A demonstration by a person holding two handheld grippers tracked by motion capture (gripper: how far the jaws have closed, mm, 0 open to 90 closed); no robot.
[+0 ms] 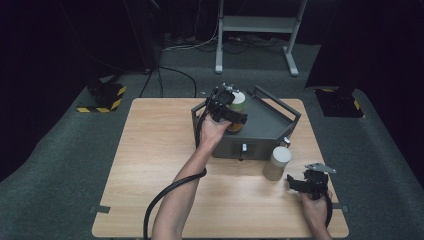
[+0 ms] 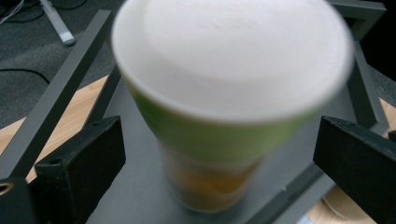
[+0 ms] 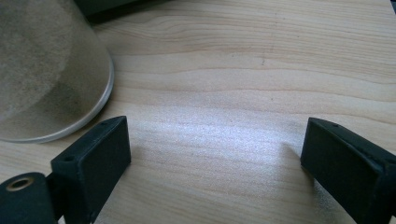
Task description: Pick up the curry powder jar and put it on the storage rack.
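Here | left gripper (image 2: 219, 163) jaws wide, green-banded cup (image 2: 224, 93) upright between them, unpressed | right gripper (image 3: 215, 154) wide, sand-filled cup (image 3: 46, 70) just left

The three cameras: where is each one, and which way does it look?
High view: sits above the person's side, looks forward and down on the table; both forearms, the left gripper and right gripper show.
Left gripper view: rides the left gripper, looks down on the green cup in the grey tray; its black jaws stand apart from it.
Right gripper view: rides the right gripper, faces the tabletop; open jaws, the tan jar at left.
Shared: the green cup is in the high and left gripper views; the tan jar in the high and right gripper views.
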